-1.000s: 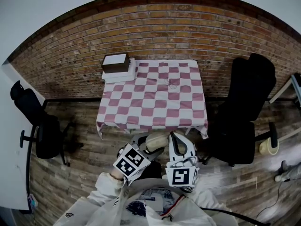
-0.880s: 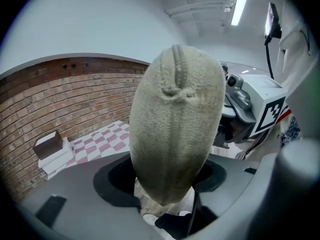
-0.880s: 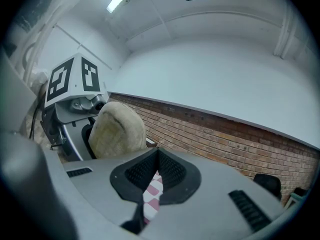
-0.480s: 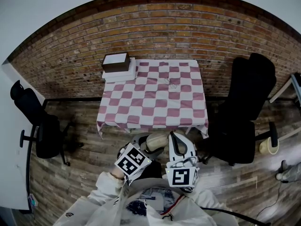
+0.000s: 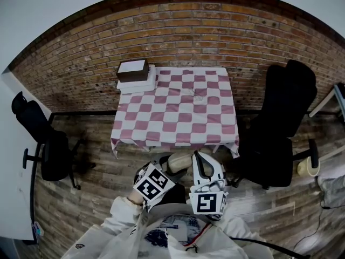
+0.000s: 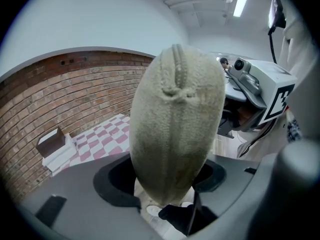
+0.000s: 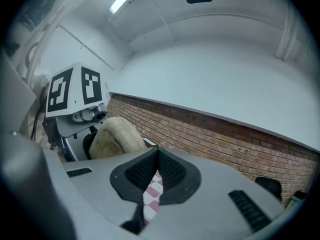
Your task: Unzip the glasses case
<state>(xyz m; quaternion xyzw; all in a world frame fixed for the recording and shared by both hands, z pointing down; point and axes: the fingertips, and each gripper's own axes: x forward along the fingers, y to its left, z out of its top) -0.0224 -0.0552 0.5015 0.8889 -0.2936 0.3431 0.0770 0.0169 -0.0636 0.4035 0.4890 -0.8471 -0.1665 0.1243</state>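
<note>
A beige fabric glasses case (image 6: 175, 124) stands upright between the jaws of my left gripper (image 6: 170, 181), which is shut on its lower end. Its closed zipper (image 6: 176, 69) runs over the top. In the head view the case (image 5: 180, 162) shows low down, between the left gripper (image 5: 168, 166) and my right gripper (image 5: 198, 156). The right gripper (image 7: 157, 154) is shut with nothing between its pads. From it the case (image 7: 116, 136) lies off to the left, apart from the jaws, under the left gripper's marker cube (image 7: 75, 91).
Ahead stands a table with a red-and-white checked cloth (image 5: 178, 109). It carries a brown box on white boxes (image 5: 135, 74) at its far left corner and a small wiry thing (image 5: 197, 96). Black office chairs stand right (image 5: 280, 128) and left (image 5: 46, 144); a brick wall lies behind.
The left gripper's marker cube has shifted slightly to the right, toward the right gripper. The right gripper has not moved.
</note>
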